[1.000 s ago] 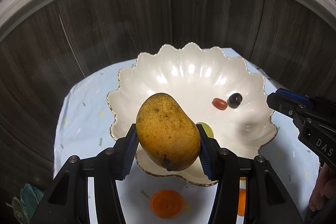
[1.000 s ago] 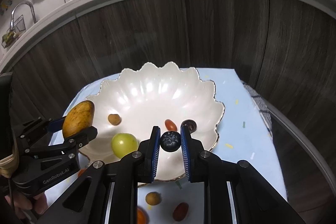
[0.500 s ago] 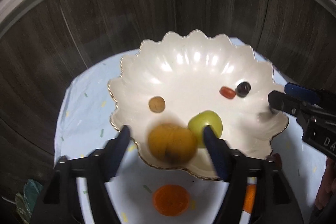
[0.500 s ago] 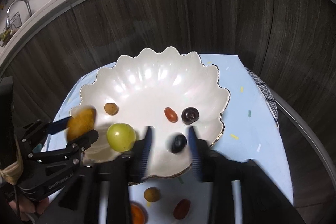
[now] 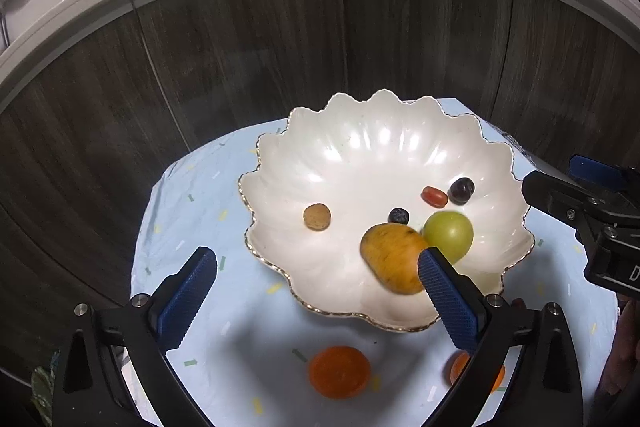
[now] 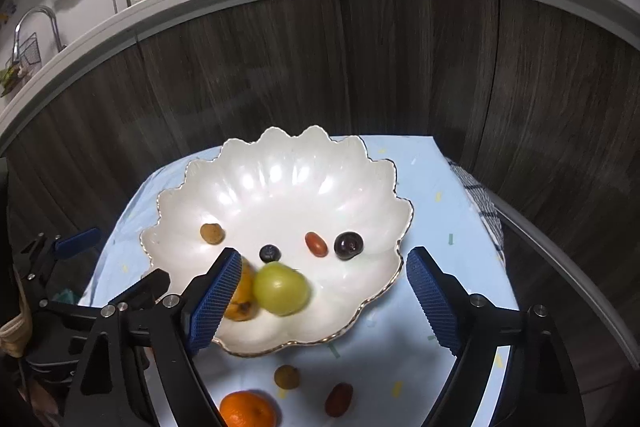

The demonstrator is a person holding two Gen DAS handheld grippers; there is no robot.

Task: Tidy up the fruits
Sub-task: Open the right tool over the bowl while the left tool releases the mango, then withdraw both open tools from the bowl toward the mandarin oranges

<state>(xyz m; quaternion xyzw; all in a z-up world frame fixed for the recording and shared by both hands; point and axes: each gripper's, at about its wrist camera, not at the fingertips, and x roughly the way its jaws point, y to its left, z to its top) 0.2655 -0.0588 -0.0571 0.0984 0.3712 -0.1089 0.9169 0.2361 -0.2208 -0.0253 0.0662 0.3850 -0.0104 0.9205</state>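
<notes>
Pale blue cloth (image 5: 208, 187) lying under white scalloped bowl (image 5: 360, 155). Left gripper (image 5: 316, 291) and right gripper (image 6: 324, 291) both just opening, gaping empty. Mango (image 5: 394, 257) lying in bowl against green fruit (image 5: 450, 233); blueberry (image 6: 270, 253) sitting just behind.

**Black frames, blue ribbed pads**

The left gripper (image 5: 316, 291) is a matte black frame of angular struts, with silver screws at the joints. Its jaws carry blue pads (image 5: 188, 301) with a fine ribbed grid. The right gripper (image 6: 320, 297) has the same build: black arms, silver screw heads, blue textured pads (image 6: 434, 307). White lettering marks the black housing, only partly legible.
</notes>
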